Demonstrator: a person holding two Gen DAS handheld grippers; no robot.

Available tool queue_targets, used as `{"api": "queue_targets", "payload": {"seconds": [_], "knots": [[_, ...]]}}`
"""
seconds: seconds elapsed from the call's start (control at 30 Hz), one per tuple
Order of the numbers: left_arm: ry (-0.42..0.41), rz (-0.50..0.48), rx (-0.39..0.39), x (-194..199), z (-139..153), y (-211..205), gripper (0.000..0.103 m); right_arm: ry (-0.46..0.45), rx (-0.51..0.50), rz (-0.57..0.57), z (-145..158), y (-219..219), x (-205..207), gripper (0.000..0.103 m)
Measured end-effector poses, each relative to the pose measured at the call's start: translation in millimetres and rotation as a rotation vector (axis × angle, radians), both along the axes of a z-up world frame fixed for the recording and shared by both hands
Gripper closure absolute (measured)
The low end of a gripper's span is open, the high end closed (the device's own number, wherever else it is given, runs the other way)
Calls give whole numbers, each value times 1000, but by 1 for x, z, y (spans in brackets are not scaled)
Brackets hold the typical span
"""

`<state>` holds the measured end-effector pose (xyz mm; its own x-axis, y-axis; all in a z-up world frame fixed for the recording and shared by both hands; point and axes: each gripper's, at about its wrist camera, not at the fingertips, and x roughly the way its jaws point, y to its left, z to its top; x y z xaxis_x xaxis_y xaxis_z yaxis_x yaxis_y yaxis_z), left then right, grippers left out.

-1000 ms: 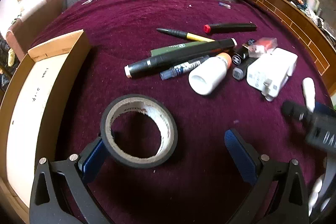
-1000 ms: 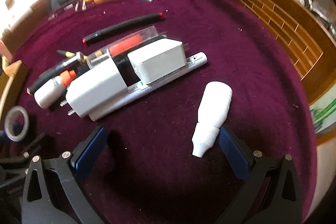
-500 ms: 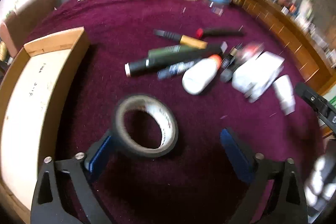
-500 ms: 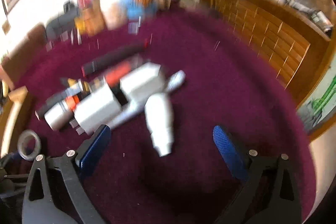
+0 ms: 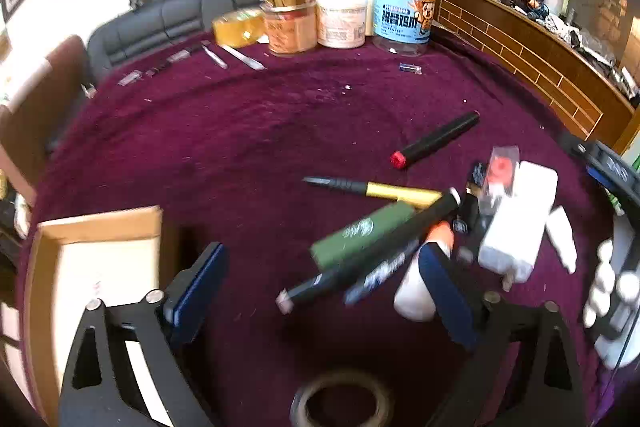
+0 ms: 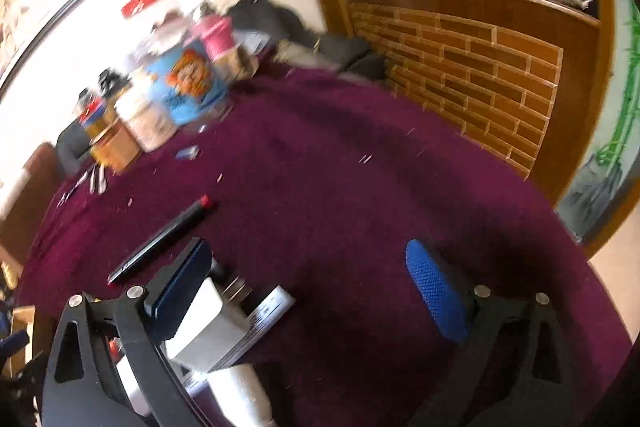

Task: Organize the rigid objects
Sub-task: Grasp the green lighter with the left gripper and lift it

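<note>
1. The roll of tape [image 5: 340, 401] is a flat ring with a pale cardboard core and a dark outer edge. It lies on the worktop [image 5: 260, 147] at the bottom of the left wrist view, low between the two arms of the left gripper [image 5: 320, 291], and nothing holds it.
2. The fingers of the left gripper stand wide apart; their pads [image 5: 198, 291] are dark blue and look rubbery, on a black plastic frame with metal rivets.
3. Just beyond the right pad lies a blurred heap of rigid things: a green flat stick [image 5: 362, 237], a long black marker [image 5: 372, 255], a white round bottle [image 5: 414, 291] with an orange neck, and a white boxy charger [image 5: 516, 223].
4. A pen with yellow body and black tip [image 5: 372, 187] lies near the heap, and a black marker with a red end [image 5: 436, 141] lies apart, farther back.
5. At the left there is a shallow cardboard box [image 5: 100, 227] with a pale inside.
6. In the right wrist view the right gripper [image 6: 308, 287] is also wide and holds nothing; its blue pad [image 6: 436, 295] has a fine dotted texture.
7. Under its left finger I see the white charger [image 6: 208, 327] with metal prongs and a white bottle [image 6: 240, 393].
8. The worktop has a purple, velvet-like cloth with small crumbs. At its far edge stand plastic jars [image 5: 404, 7]; behind is a wooden panel with brick pattern [image 6: 472, 67].
</note>
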<state>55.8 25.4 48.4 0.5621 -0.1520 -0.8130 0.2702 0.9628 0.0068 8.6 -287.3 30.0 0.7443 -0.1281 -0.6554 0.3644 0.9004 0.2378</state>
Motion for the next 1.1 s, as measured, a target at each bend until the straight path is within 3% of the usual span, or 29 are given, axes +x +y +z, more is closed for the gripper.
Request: {"api": "queue_targets", "payload": {"seconds": [0.1,0.17,0.2,0.3,0.37,0.5,0.63,0.7,0.87,0.97,1.1], "knots": [[90,5,20,19,-27,-11,27,-8,-18,17,4,4,-1,4],[138,-8,-46,15,-34,-13,34,-13,-43,26,6,9,0,4],[163,-35,-41,9,-36,-20,37,-16,-47,35,8,13,4,4],[180,-188,61,-23,-36,-49,52,-30,-77,64,11,23,5,4],[192,-206,33,-34,-29,-51,53,-39,-95,77,13,28,3,4],[117,-128,-35,-34,-6,-36,52,-45,-101,93,14,32,3,4],[121,-42,-4,-6,-8,-18,52,-40,-89,89,13,29,4,4],[109,-48,52,5,-14,-18,52,-37,-85,85,13,28,4,4],[142,-151,65,16,-27,-16,52,-22,-87,88,10,28,7,4],[148,-181,122,24,-37,-26,52,-7,-85,102,7,30,11,4],[155,-178,104,26,-38,-28,55,10,-85,109,4,31,13,4]]}}
